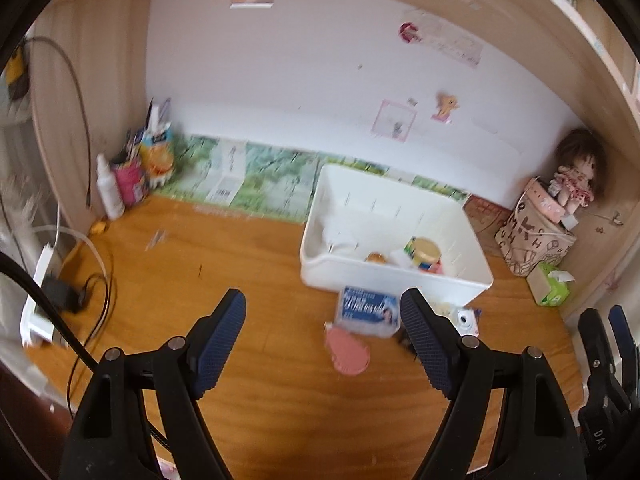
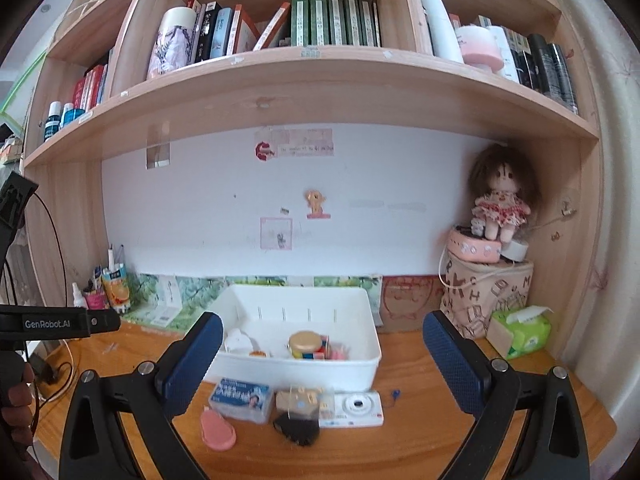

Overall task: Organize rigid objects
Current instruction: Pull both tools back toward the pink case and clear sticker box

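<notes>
Right wrist view: the right tool (image 2: pixel 322 354) hangs above the near part of the orange wooden table (image 2: pixel 432 436), its blue-padded jaws spread wide and empty. Between the fingers lies the white rectangular plastic bin (image 2: pixel 296 372), which holds a gold-lidded jar (image 2: pixel 306 344) and small items. Along the bin's near wall a row of loose objects sits on the table: a blue-and-white printed box (image 2: pixel 240 398), a pink oval comb (image 2: pixel 217 432) near that box's front left corner, a black pouch (image 2: pixel 296 428), a small tan box (image 2: pixel 300 400) and a white compact camera (image 2: pixel 358 408). Bare table remains to the right of the camera, up to the green tissue pack (image 2: pixel 520 332) and the patterned fabric bag (image 2: pixel 488 296) at the right side panel. A doll (image 2: pixel 500 204) sits on top of that stack.

Left wrist view: the left tool (image 1: pixel 323 312) is released, nothing between its fingers, and points down at the table's middle. Wide clear wood lies left of the bin (image 1: pixel 400 276), bounded by cables (image 1: pixel 96 292) and a cluster of a bottle and pen cups (image 1: pixel 132 176) at the left back corner.
</notes>
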The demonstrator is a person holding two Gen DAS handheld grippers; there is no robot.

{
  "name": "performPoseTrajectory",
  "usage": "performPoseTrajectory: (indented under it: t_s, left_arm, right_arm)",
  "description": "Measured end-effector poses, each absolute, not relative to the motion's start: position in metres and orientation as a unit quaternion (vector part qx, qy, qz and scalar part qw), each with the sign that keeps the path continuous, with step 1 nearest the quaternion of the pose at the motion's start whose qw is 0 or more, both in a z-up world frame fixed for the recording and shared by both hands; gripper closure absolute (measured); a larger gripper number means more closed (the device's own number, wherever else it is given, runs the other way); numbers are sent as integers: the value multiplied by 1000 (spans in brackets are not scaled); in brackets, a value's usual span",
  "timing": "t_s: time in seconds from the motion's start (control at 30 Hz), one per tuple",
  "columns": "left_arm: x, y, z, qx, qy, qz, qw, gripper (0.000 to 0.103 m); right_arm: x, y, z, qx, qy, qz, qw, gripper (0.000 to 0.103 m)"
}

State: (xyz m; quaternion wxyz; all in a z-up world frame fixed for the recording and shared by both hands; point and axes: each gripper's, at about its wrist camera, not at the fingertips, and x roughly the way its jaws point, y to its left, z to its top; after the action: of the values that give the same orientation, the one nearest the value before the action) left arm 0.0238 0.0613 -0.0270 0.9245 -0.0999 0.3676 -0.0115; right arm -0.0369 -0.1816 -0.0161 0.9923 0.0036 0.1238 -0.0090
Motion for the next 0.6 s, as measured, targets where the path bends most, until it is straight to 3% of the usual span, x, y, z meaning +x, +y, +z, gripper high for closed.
performPoseTrajectory:
  t_s: [0.6]
  left_arm:
    - [83, 56, -103, -133, 500, 2, 856, 21]
  right_arm:
    - [-7, -210, -50, 26, 223, -37, 974, 2]
